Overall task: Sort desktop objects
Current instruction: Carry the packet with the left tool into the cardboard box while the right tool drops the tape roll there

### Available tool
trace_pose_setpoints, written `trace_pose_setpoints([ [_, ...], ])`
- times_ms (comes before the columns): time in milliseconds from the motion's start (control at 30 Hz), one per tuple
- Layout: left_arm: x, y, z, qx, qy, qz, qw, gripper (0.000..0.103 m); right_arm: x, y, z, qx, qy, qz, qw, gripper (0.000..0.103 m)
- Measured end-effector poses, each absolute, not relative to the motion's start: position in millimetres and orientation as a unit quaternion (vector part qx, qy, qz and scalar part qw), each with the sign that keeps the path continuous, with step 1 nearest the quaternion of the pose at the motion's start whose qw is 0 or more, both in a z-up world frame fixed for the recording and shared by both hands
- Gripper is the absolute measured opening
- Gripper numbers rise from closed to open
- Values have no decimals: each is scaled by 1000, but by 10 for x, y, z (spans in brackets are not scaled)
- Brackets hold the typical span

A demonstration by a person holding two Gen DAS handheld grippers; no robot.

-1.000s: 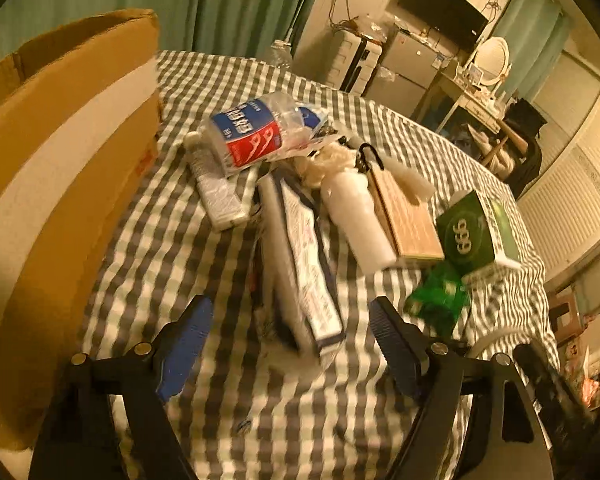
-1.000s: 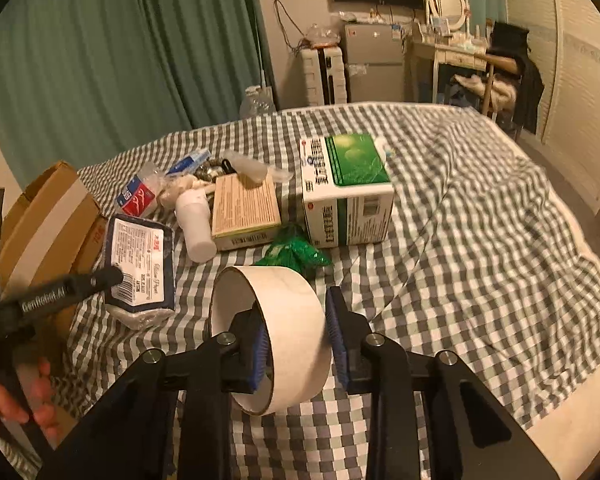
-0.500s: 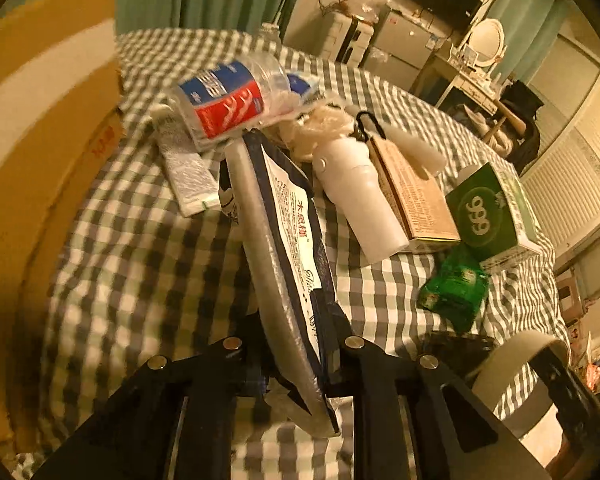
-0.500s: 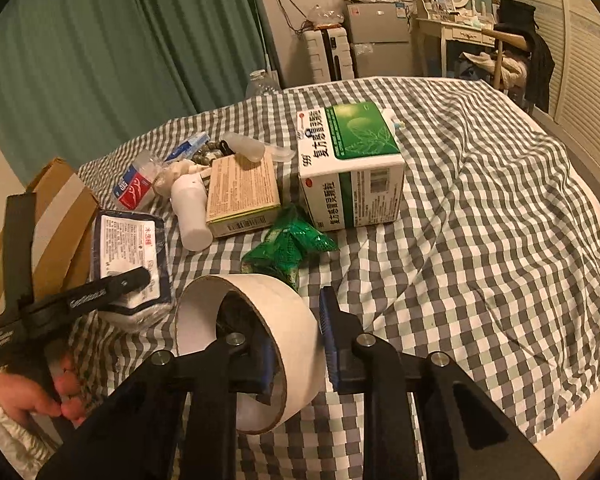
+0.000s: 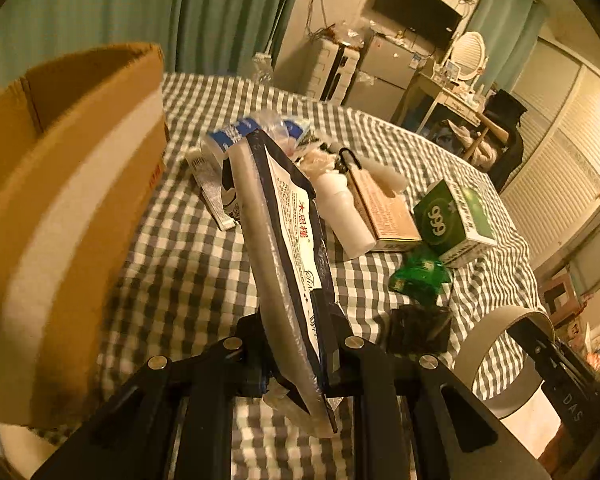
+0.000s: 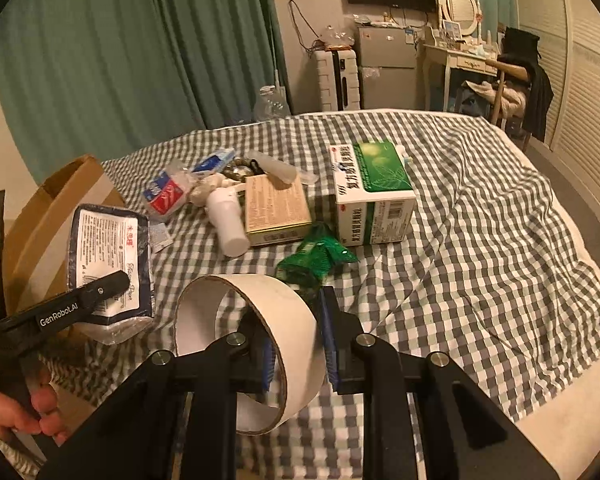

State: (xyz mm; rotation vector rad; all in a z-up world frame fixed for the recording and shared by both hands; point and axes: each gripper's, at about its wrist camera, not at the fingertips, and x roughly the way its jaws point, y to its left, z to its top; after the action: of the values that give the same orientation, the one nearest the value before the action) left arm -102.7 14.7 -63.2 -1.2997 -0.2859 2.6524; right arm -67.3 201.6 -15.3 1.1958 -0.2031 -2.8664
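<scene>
Left tool [image 5: 296,354]: clamped on pack [image 5: 284,240], box [image 5: 60,184] to its left. Right tool [image 6: 296,354]: pinching tape roll [image 6: 252,344] wall. Risk: limp pack sags, slips out.

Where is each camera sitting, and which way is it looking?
Left wrist: sits on the left gripper, looking along it over the checked bed toward the cardboard box; its fingers clamp a wipes pack.
Right wrist: sits on the right gripper, facing the curtain; its fingers grip a tape roll, and the person's hand shows.
Both see: the green box, the white bottle, the pack and the roll.
</scene>
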Motion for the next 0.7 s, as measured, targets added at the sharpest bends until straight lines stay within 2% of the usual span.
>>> trace_pose_setpoints([
  [200, -806, -15, -280, -404, -99, 904, 98, 17, -498, 1704, 125, 368, -47, -928, 37, 19],
  [333, -749, -250, 42, -402, -142, 898, 107, 17, -425, 1477, 344, 359, -47, -931, 44, 19],
  [567, -708, -850, 779, -346, -135, 923, 97, 17, -393, 893, 800, 332, -42, -938, 89, 19],
  [700, -715, -1236, 973, -335, -115, 932, 76, 17, -469, 505, 999, 323, -38, -937, 125, 19],
])
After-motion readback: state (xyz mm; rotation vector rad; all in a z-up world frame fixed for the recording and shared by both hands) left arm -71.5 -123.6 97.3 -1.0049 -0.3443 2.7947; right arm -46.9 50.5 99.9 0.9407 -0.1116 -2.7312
